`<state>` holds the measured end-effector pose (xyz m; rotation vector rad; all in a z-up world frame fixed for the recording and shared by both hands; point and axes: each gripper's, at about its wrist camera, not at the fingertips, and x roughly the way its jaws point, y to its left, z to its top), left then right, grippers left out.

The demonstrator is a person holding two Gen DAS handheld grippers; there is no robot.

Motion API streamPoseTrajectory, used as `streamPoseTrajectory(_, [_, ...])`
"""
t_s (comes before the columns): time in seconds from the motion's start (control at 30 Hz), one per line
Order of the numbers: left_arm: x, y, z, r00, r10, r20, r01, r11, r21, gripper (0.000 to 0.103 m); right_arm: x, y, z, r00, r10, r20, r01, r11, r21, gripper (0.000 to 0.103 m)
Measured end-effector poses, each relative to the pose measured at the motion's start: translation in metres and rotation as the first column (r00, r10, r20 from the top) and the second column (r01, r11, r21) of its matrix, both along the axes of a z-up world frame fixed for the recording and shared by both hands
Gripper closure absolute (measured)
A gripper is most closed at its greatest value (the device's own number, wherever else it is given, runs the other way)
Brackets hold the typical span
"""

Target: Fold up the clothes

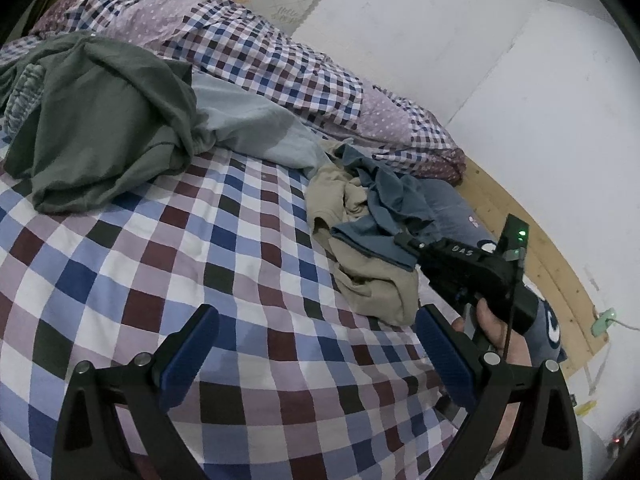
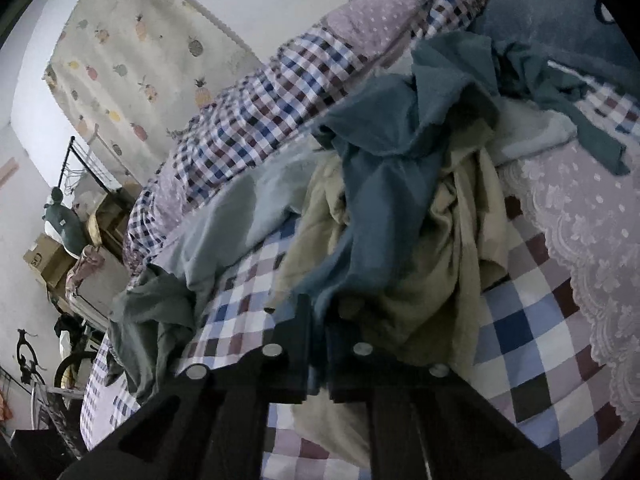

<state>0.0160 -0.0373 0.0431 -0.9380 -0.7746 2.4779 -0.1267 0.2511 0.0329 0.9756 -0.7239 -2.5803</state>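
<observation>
Blue-grey garment (image 2: 372, 184) lies crumpled on top of the beige garment (image 2: 452, 248), both on the checked bedsheet (image 1: 168, 248). Right gripper (image 2: 318, 344) has its fingers together, clamped on the near edge of the blue-grey garment; the left wrist view shows the same pinch, with a hand (image 1: 494, 326) on the gripper's handle. Left gripper (image 1: 316, 344) hovers over bare bedsheet just beside the pile, fingers wide apart, holding nothing. Dark green garment (image 1: 100, 120) sits bunched well apart from the pile, a pale blue garment (image 1: 248, 124) between them. Checked duvet (image 1: 280, 64) is heaped beyond the pile, against the white wall (image 1: 480, 40).
</observation>
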Motion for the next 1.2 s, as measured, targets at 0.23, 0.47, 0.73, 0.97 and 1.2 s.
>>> streamPoseTrajectory(0.23, [-0.001, -0.006, 0.0, 1.0, 0.005, 0.004, -0.005, 0.999, 0.049, 0.005, 0.014, -0.01, 0.034, 0.992, 0.07, -0.102, -0.075, 0.996, -0.043, 0.101])
streamPoseTrajectory(0.47, [-0.009, -0.019, -0.007, 0.995, -0.099, -0.005, 0.093, 0.911, 0.403, 0.005, 0.031, -0.047, 0.061, 0.961, 0.227, -0.16, -0.236, 0.971, -0.036, 0.102])
streamPoseTrajectory(0.73, [-0.02, -0.031, -0.041, 0.977, -0.214, 0.004, 0.114, 0.536, 0.837, 0.005, 0.052, -0.079, 0.077, 0.925, 0.337, -0.173, -0.347, 0.938, -0.027, 0.102])
streamPoseTrajectory(0.97, [-0.026, -0.033, -0.046, 0.978, -0.205, 0.031, 0.06, 0.426, 0.903, 0.005, 0.072, -0.097, 0.083, 0.89, 0.416, -0.186, -0.423, 0.906, 0.0, 0.102])
streamPoseTrajectory(1.2, [-0.032, -0.024, -0.047, 0.98, -0.196, 0.044, 0.035, 0.383, 0.923, 0.005, 0.102, -0.113, 0.094, 0.823, 0.525, -0.215, -0.53, 0.847, 0.04, 0.102])
